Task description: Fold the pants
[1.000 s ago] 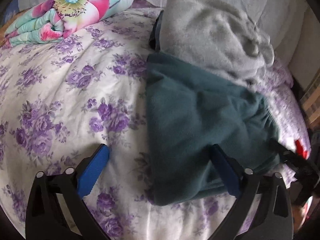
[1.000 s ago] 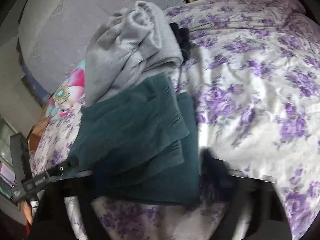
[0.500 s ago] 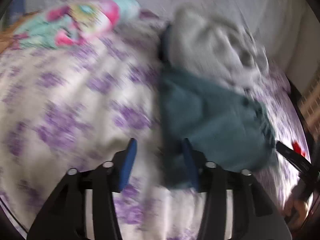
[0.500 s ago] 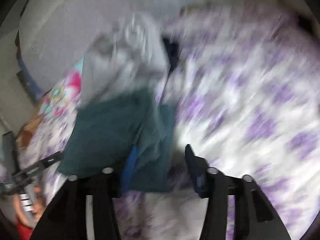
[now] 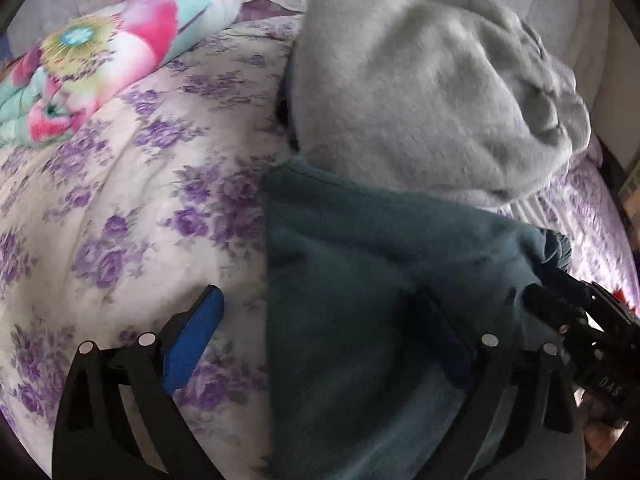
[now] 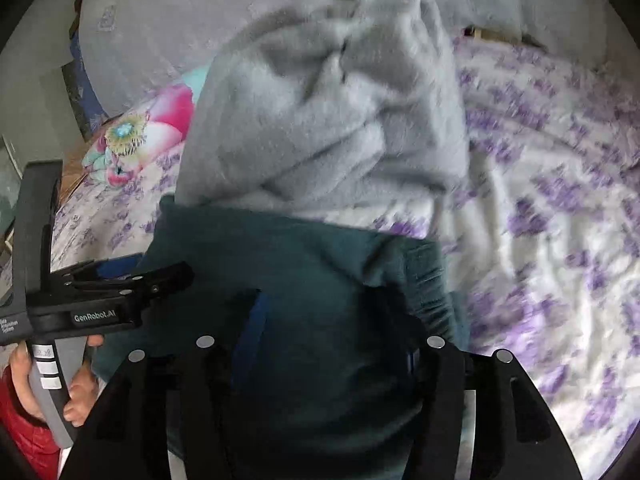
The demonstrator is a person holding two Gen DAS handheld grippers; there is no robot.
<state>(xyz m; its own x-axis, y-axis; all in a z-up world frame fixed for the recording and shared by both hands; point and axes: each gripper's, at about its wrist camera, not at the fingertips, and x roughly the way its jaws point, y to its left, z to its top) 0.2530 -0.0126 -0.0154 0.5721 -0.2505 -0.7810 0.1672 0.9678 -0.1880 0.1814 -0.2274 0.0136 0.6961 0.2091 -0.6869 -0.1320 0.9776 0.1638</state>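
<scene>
Folded dark teal pants (image 5: 380, 288) lie on the floral bedspread (image 5: 120, 200), their far edge against a pile of grey fleece clothes (image 5: 420, 92). My left gripper (image 5: 320, 332) is open; its left finger rests on the bedspread and its right finger is sunk in the teal cloth. My right gripper (image 6: 332, 320) is open, with both fingers astride the teal pants (image 6: 300, 280), which fill the space between the jaws. The left gripper (image 6: 120, 284) shows at the pants' left edge in the right wrist view. The right gripper (image 5: 580, 320) shows at their right edge in the left wrist view.
A bright flowered quilt roll (image 5: 112, 60) lies at the bed's far left. The grey pile (image 6: 332, 120) stands just beyond the pants. A grey headboard (image 6: 180, 20) backs the bed. Open bedspread (image 6: 560, 200) stretches right of the pants.
Both grippers half closed half a second ago and have opened again. They have moved forward over the teal pants, which now fill more of both views, close to the grey pile.
</scene>
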